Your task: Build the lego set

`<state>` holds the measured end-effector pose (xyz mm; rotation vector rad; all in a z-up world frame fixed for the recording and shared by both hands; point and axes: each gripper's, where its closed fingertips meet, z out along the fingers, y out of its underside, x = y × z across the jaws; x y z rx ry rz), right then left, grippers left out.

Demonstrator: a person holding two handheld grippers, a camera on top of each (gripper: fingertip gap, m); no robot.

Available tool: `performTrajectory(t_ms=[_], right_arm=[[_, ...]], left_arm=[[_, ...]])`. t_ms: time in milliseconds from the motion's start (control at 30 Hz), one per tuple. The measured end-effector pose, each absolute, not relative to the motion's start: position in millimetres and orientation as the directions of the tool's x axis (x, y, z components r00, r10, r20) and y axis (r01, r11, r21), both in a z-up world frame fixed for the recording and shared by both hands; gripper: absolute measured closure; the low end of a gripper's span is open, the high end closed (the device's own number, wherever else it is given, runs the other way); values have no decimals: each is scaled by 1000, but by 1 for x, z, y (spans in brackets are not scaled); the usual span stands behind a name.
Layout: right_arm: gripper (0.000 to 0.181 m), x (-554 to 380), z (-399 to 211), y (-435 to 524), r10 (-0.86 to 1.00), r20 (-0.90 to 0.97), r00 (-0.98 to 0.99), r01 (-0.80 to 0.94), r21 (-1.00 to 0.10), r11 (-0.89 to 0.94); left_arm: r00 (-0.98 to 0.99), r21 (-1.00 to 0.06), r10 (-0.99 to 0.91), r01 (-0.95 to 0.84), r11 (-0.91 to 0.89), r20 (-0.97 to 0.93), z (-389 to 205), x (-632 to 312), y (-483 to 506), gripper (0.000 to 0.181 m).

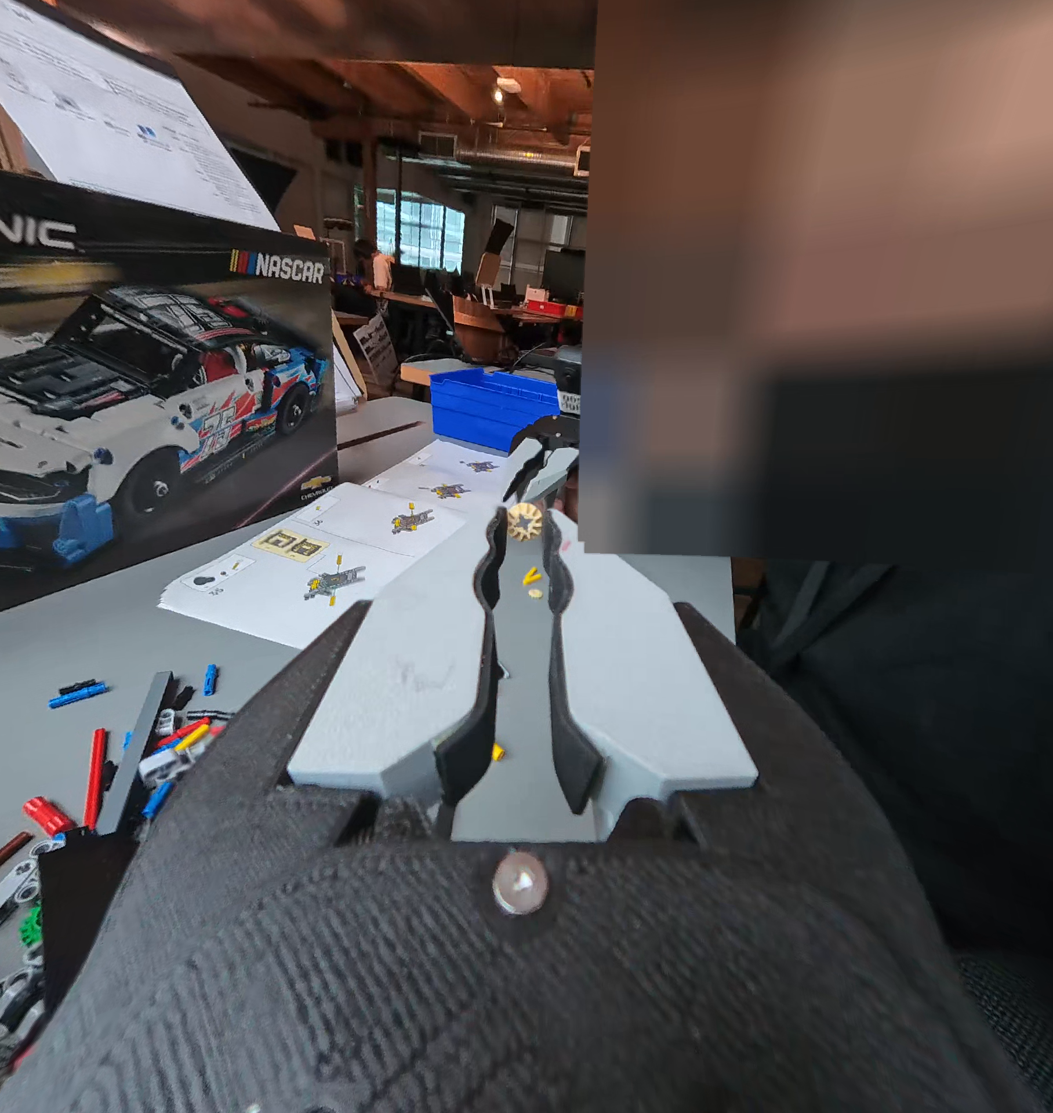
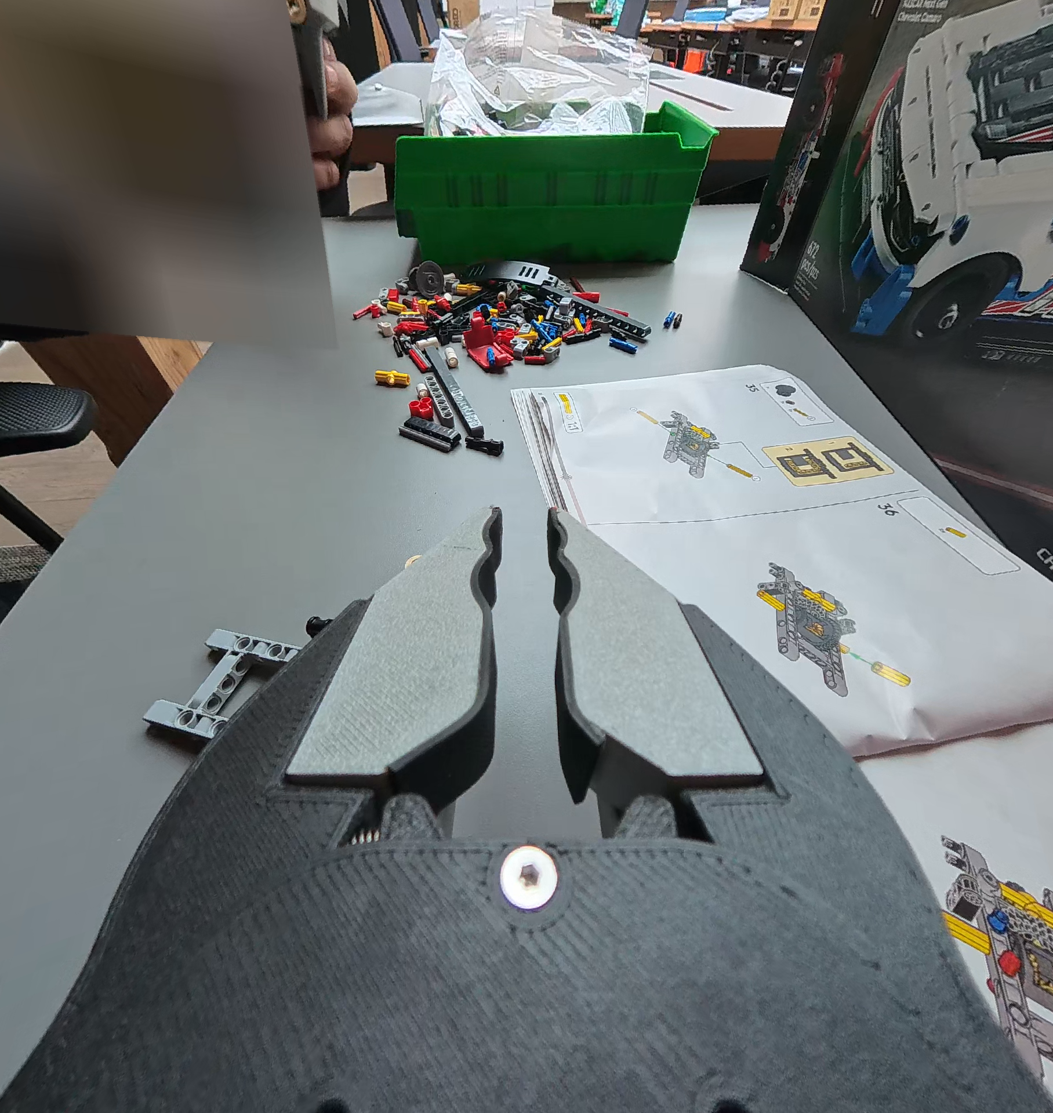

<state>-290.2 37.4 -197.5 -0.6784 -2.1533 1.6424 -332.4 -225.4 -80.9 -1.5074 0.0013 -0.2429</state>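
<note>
My left gripper [image 1: 524,523] is shut on a small tan bevel gear [image 1: 524,521], pinched at the fingertips and held above the grey table [image 1: 60,650]. Small yellow pieces [image 1: 531,577] lie on the table below, seen between the fingers. The right gripper shows beyond it in the left wrist view [image 1: 539,467], close behind the gear. In the right wrist view my right gripper [image 2: 524,518] is slightly open and empty, low over the table [image 2: 271,482]. A grey H-shaped frame [image 2: 223,686] lies to its left. The open instruction booklet [image 2: 753,542] lies to its right.
A pile of loose parts [image 2: 500,325] lies ahead of the right gripper, before a green bin [image 2: 548,199] holding plastic bags. The set's box [image 2: 964,211] stands at the right. The left wrist view shows the box [image 1: 150,391], a blue bin [image 1: 488,409] and loose parts [image 1: 120,753]. The tips of one gripper are about 30 cm away from the tips of the other.
</note>
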Motion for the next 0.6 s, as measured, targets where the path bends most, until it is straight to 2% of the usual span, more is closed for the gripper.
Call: performTrajectory(t_ms=[167,300,467,600], right_arm=[[170,-291,-198,38,566,-17,-824,167,-962,215],[170,-290,-199,37,564,-12,-826,164,-962,220],[171,-289,-197,37,559,-10,-829,157,-964,216],[171,-287,-198,34,550,0,-835,151,-962,228]], left_arm=[[982,-954,-104,123,-275,156,-133,-314,-169,173],[993,-838,-91,15,-546,77,-189,-289,-105,173],[985,-717,-171,-130,-685,-15,-237,-262,-45,173],[978,-644,-208,-171,-746,-18,-262,-257,-30,172]])
